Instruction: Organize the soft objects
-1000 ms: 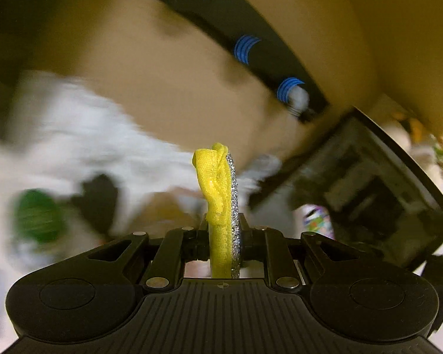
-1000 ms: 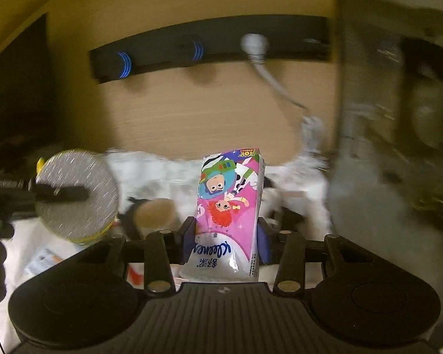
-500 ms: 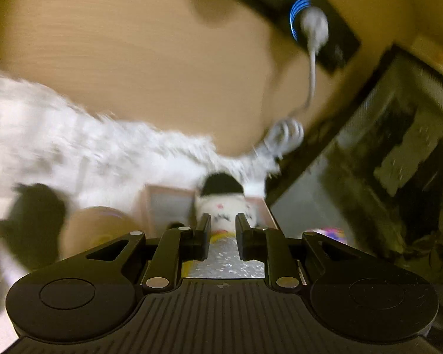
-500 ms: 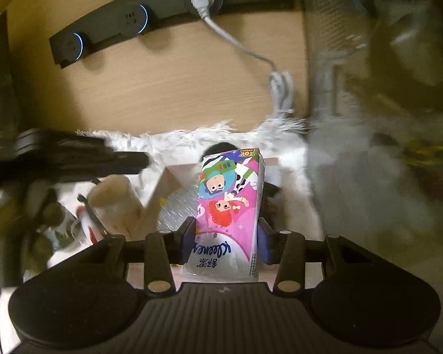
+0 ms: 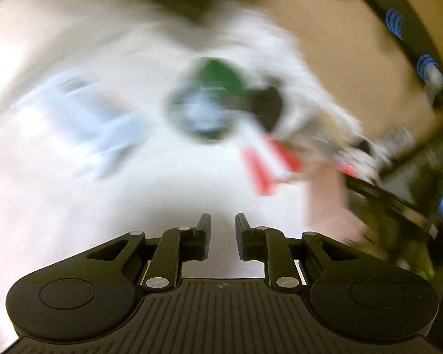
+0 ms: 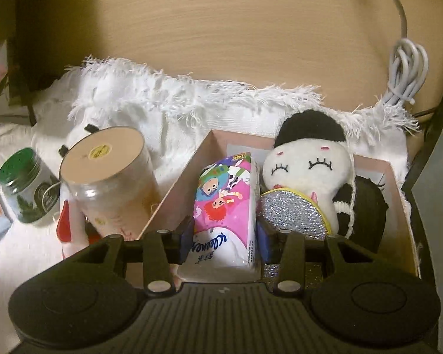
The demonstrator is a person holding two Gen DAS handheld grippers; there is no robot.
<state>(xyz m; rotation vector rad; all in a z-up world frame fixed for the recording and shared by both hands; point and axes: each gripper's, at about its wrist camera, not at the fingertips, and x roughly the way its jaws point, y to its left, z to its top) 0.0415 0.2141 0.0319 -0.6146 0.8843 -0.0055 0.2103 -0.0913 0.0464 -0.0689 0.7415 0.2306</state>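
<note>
One pink box (image 6: 397, 183) sits on the white cloth (image 6: 150, 100) and holds three soft things: one plush doll (image 6: 307, 171) with a black cap and stitched eyes, one silver glitter sponge (image 6: 292, 215) with a yellow edge leaning on the doll, and one tissue pack (image 6: 226, 203). The pack reads "Kleenex" and carries a small "Toy Story" badge beside cartoon figures. Left of the box stand two jars: a tall one (image 6: 109, 177) with a tan lid, and a small green-lidded one (image 6: 26, 185). The right gripper (image 6: 224, 236) has its fingers closed narrowly on the tissue pack, low inside the box's left side. The left gripper (image 5: 223, 236) shows a narrow gap between its fingers, with nothing in it; its view is badly blurred, so the green blob there is perhaps the small jar.
</note>
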